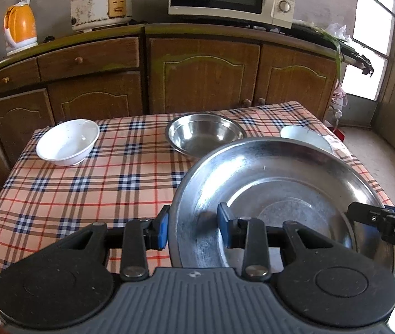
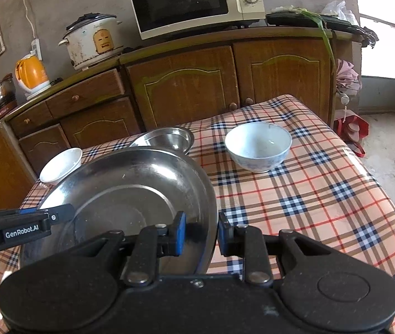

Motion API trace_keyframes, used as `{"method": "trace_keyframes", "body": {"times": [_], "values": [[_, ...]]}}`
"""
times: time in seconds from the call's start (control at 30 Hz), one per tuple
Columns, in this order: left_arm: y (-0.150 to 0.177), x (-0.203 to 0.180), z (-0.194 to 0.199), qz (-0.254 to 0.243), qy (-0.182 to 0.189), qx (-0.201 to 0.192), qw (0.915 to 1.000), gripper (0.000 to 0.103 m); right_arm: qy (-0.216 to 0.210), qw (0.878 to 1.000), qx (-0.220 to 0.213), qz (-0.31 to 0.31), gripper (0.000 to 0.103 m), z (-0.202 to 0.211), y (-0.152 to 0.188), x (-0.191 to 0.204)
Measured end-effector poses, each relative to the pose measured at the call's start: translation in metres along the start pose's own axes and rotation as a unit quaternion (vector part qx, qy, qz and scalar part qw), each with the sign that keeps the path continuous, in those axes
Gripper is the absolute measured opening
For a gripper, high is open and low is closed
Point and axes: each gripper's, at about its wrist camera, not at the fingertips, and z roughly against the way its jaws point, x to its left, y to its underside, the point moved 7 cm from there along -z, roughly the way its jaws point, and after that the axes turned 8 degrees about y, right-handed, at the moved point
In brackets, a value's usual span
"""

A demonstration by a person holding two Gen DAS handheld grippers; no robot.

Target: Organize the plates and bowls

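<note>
Both grippers, left gripper (image 1: 194,229) and right gripper (image 2: 201,235), were nearly closed, pinching opposite rims of steel plate (image 1: 275,192) above the table (image 1: 86,194), near the steel bowl (image 1: 205,136).

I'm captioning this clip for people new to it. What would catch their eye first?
The big steel plate dominates the foreground, held over the checked tablecloth with the left claw on its left rim and the right claw on its right. Behind it sit a smaller steel bowl and two white bowls, one far left, one far right.
</note>
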Motion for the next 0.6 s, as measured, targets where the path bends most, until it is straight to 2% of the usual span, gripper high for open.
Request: {"method": "trace_keyframes", "body": {"times": [0.6], "values": [[0.001, 0.053, 0.022, 0.026, -0.042, -0.006, 0.9987, 0.035, -0.031, 0.999, 0.008, 0.029, 0.03, -0.007, 0.001, 0.066]]}}
